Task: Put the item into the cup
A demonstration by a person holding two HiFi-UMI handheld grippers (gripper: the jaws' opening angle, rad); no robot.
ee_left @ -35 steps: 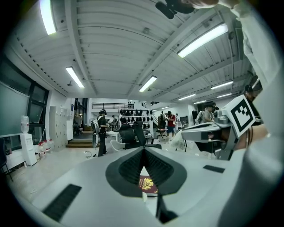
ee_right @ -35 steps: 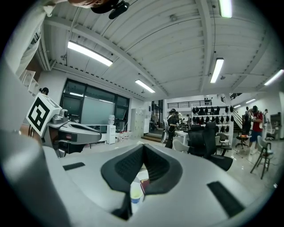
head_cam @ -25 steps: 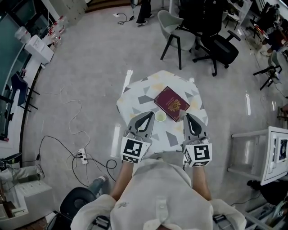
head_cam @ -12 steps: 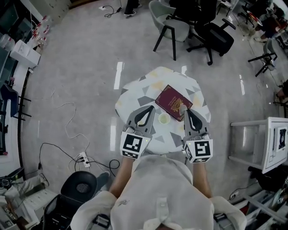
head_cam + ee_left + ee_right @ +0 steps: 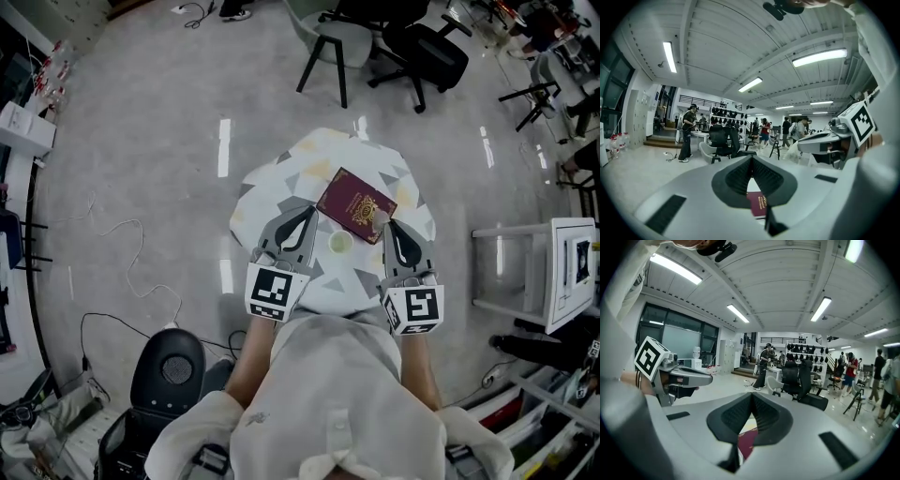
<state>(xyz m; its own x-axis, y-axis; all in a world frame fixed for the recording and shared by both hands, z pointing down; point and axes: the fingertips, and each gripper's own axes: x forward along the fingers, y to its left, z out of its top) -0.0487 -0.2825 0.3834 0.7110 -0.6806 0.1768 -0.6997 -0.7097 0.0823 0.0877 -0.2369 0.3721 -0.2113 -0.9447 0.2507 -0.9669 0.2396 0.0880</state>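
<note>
1. The small pale worktop with grey terrazzo patches (image 5: 281,183) stands directly below me and carries everything relevant.
2. A maroon booklet with a gilt crest (image 5: 354,202) lies flat on the far half of the worktop, turned diagonally. It is not named in the task and, in my judgement, should be left alone.
3. My left tongs (image 5: 308,214) hang over the near left part of the worktop. The left gripper view shows the ribbed pads pressed together at the tip with nothing between them (image 5: 751,159).
4. My right tongs (image 5: 395,228) hang over the near right part, just beside the booklet's near corner. They are likewise closed up tight and empty (image 5: 752,397).
5. The small pale round cup (image 5: 340,243) stands upright between the two tongs, at the booklet's near edge, mouth up and unobstructed.
6. A small pale item (image 5: 380,217) appears to rest on the booklet's near right corner, close to the right tongs. It is too small to identify.
7. Assessment: nothing has been picked up yet. The right tongs are better placed. They must spread before descending, straddle the item squarely and close gently so it does not skid across the smooth cover. The left tongs could steady the cup, which looks light enough to tip. Release should come only once the item is low over the mouth.
</note>
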